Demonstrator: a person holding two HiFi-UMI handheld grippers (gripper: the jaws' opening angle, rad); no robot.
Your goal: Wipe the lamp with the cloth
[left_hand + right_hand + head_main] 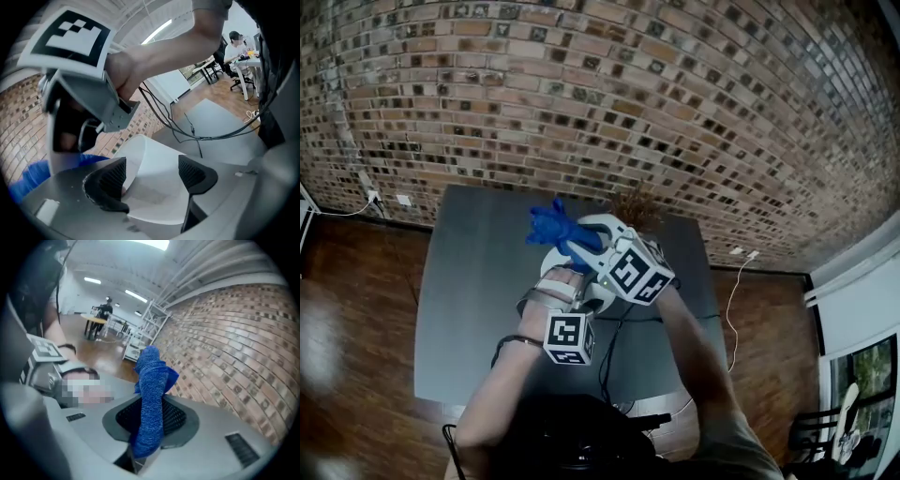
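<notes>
Pinched tight between the closed jaws of the right gripper [150, 425]: a blue cloth [152, 390], standing up out of the black pads and folding over just past the tips. Directly in front of the left gripper [155, 174]: the white lamp [161, 190], its smooth body filling the gap between two widely set jaws, with the left pad [111, 180] pressed to the lamp's edge and the right pad [194, 174] set against its other side. Just above those jaws, very close: the right gripper's grey body and marker cube [70, 35], with a strip of blue showing beside the left pad. From the head view, both grippers close together at the lamp, the left one below and the right one crossing above it, the cloth reaching forward and to the left of the right gripper's tips, over the lamp's upper white curve; cannot tell whether cloth and lamp touch there. Under both grippers: a grey table [473, 309], with black cables [607, 361] trailing back toward the person. Just beyond the right gripper: a brown tufted thing [635, 206], too blurred to name. Farther ahead: a brick wall [675, 103], with a wooden floor [352, 328] to the left gripper's side.
</notes>
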